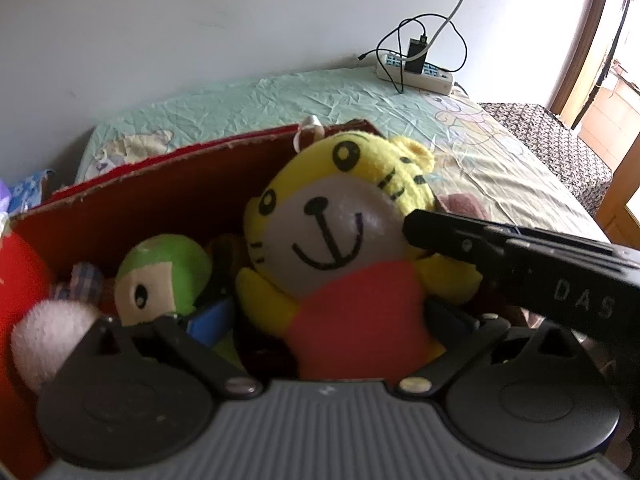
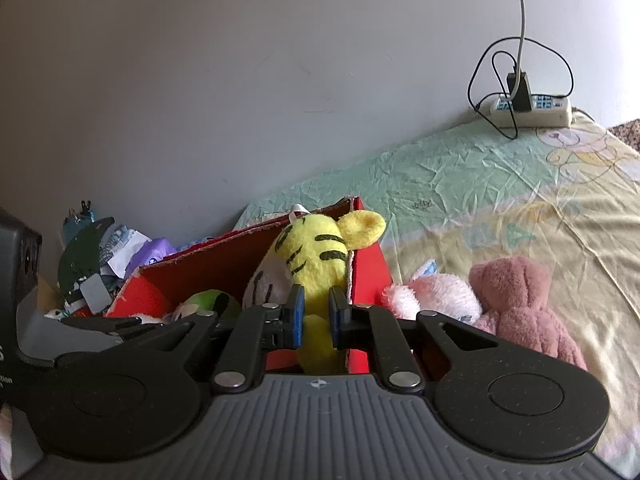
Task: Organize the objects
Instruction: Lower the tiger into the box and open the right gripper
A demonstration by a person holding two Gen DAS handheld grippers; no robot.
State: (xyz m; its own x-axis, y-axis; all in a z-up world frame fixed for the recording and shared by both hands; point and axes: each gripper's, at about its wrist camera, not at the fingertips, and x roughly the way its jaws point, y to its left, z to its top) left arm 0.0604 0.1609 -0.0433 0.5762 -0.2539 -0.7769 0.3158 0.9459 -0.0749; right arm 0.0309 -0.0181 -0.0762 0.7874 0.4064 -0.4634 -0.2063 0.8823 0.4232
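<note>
The right gripper (image 2: 316,316) pinches the soft, light tiger toy (image 2: 320,264) by its squashy side, mid-frame; the left gripper (image 1: 332,320) gapes wide around its red belly in the red box (image 1: 160,192).

Plain grey-white wall (image 2: 240,80) behind a bed covered by a creased green and yellow sheet (image 2: 480,184). Power strip (image 2: 532,108) with cables against wall. Bright daylight from doorway (image 1: 616,60).
</note>
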